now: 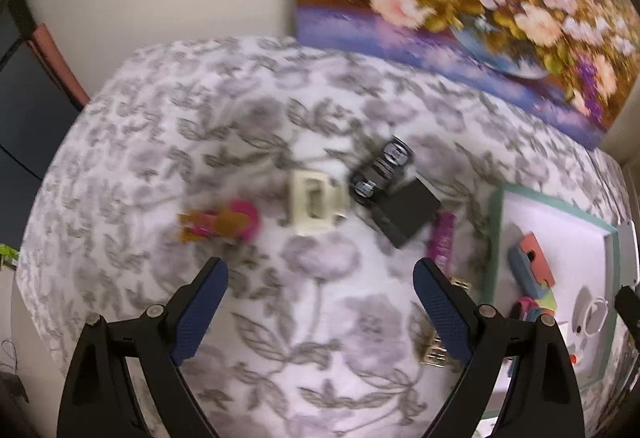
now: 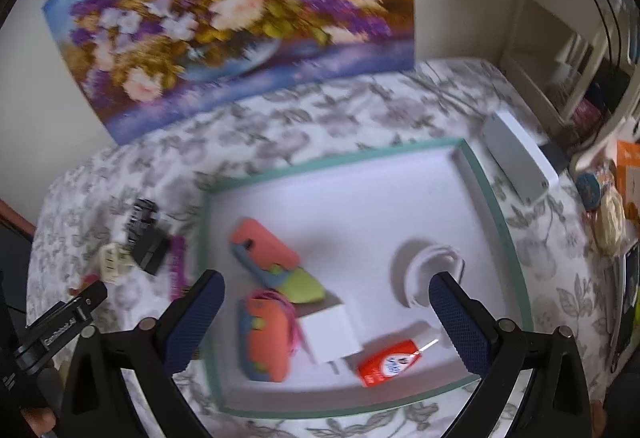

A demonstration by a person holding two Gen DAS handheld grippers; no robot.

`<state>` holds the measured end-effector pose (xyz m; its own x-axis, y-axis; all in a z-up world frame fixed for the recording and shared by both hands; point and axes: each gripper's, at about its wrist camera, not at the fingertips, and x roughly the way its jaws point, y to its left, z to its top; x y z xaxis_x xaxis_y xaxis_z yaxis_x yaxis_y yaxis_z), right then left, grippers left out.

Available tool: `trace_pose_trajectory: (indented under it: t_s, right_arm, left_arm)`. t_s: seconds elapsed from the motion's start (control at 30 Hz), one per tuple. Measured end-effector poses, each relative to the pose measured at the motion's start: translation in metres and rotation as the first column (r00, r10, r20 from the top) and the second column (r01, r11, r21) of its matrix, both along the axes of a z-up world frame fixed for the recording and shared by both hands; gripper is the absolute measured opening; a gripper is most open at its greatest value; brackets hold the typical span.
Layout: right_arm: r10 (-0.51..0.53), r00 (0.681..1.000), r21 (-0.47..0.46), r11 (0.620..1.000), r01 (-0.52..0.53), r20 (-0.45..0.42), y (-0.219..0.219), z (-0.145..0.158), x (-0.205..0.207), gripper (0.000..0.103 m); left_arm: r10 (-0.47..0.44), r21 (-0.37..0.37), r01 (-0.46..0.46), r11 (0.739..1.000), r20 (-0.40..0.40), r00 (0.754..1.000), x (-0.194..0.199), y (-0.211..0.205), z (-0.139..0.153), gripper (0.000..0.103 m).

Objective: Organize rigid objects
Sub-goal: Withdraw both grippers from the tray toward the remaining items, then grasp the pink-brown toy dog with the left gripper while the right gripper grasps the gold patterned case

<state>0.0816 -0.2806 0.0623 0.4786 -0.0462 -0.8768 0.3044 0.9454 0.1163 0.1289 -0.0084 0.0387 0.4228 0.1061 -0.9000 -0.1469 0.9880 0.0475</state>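
My left gripper (image 1: 320,274) is open and empty above the floral tablecloth. Ahead of it lie a cream switch plate (image 1: 316,204), a black box (image 1: 404,212) with a black-and-silver part (image 1: 384,166), a pink and orange toy (image 1: 224,224) and a purple tube (image 1: 442,240). My right gripper (image 2: 326,292) is open and empty over a white tray with a teal rim (image 2: 336,158). The tray holds orange and blue cases (image 2: 264,242), a white block (image 2: 330,332), a red bottle (image 2: 386,362) and a white ring-shaped part (image 2: 432,270).
A flower painting (image 2: 236,10) leans on the wall behind the table. A grey box (image 2: 518,162) lies right of the tray. Gold clips (image 1: 434,352) lie near my left gripper's right finger. Shelves and clutter stand at the far right (image 2: 592,86).
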Motion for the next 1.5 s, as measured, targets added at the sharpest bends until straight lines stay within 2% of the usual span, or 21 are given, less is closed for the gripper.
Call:
trace_pose_trajectory:
  t_s: [0.23,0.47,0.63,0.9,1.13,1.2,1.33,1.5]
  right_arm:
    - [0.094,0.993,-0.005,0.996,-0.094,0.068,0.046,0.020,0.004,0.103]
    - [0.177,0.984,-0.004,0.984,-0.177,0.029,0.090,0.000,0.014,0.103]
    - [0.218,0.976,0.012,0.976,-0.218,0.007,0.113,-0.016,0.019,0.103]
    - [0.277,0.959,0.058,0.960,-0.274,-0.058,0.141,-0.050,0.024,0.101]
    - [0.292,0.951,0.104,0.954,-0.282,-0.096,0.148,-0.069,0.025,0.082]
    - [0.301,0.948,0.098,0.952,-0.292,-0.100,0.151,-0.071,0.026,0.078]
    - [0.320,0.941,0.103,0.945,-0.310,-0.107,0.156,-0.076,0.027,0.060]
    - [0.312,0.938,0.103,0.949,-0.299,-0.150,0.157,-0.089,0.028,0.047]
  left_arm:
    - [0.071,0.007,-0.071,0.997,0.041,0.997,-0.005,0.036,0.018,0.094]
    - [0.122,0.000,-0.122,0.993,0.048,0.991,-0.006,0.067,0.021,0.094]
    - [0.139,-0.016,-0.139,0.990,0.017,0.990,-0.003,0.079,0.009,0.094]
    - [0.129,-0.028,-0.132,0.991,-0.099,0.987,0.004,0.077,-0.037,0.094]
    - [0.106,-0.038,-0.114,0.993,-0.167,0.980,0.006,0.068,-0.064,0.094]
    - [0.107,-0.041,-0.116,0.992,-0.173,0.979,0.007,0.068,-0.066,0.094]
    - [0.115,-0.050,-0.126,0.991,-0.170,0.979,0.008,0.072,-0.065,0.094]
    - [0.135,-0.063,-0.146,0.987,-0.153,0.979,0.012,0.089,-0.065,0.094]
